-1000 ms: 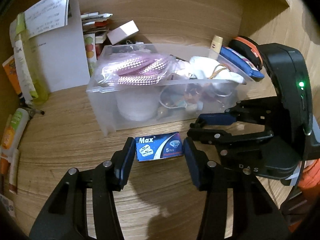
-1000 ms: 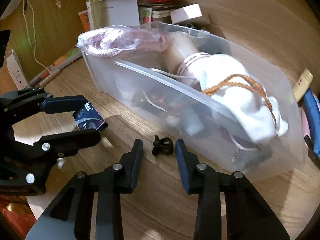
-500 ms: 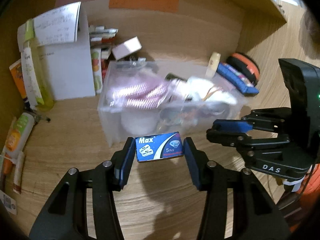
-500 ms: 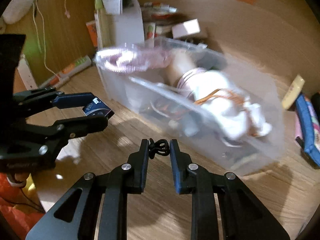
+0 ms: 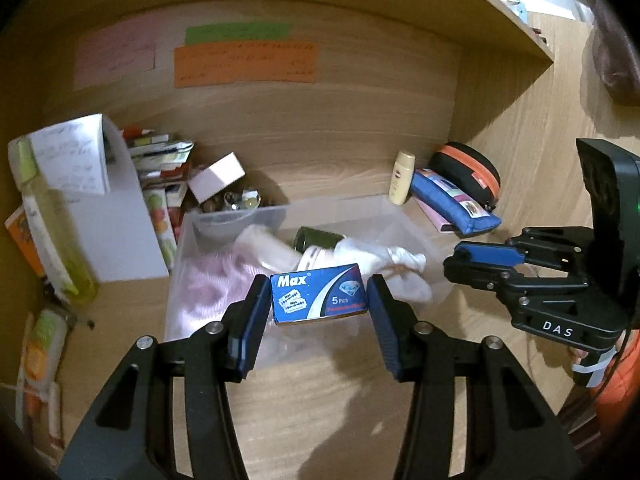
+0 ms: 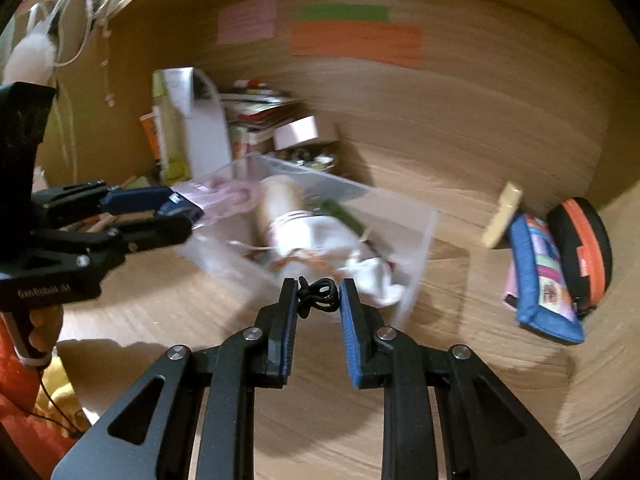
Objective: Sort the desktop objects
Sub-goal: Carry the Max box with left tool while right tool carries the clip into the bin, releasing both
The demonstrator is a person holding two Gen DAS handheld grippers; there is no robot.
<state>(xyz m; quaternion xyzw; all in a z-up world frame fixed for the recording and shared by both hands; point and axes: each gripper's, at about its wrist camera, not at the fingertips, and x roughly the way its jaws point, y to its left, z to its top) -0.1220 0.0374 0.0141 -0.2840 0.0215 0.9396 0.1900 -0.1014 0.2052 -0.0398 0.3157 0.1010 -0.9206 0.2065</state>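
My left gripper (image 5: 318, 298) is shut on a small blue "Max" razor-blade box (image 5: 319, 294) and holds it in the air over the near side of the clear plastic bin (image 5: 240, 218). My right gripper (image 6: 319, 294) is shut on a small black hair clip (image 6: 318, 295) and holds it above the bin's near corner (image 6: 416, 280). The bin holds a pink bag, white cloth and a dark bottle. Each gripper shows in the other's view: the right one (image 5: 480, 260), and the left one (image 6: 176, 216) with the blue box.
Behind the bin stand a white paper stand (image 5: 100, 200), stacked booklets, a pink box (image 5: 216, 174) and a yellow-green bottle (image 5: 52, 232). To the right lie a cream tube (image 5: 402, 176), a blue pouch (image 5: 456, 208) and a black-orange case (image 5: 468, 168).
Both grippers have risen from the desk. The left lifted the blue box over the bin. The right closed on the black clip and lifted it towards the bin.
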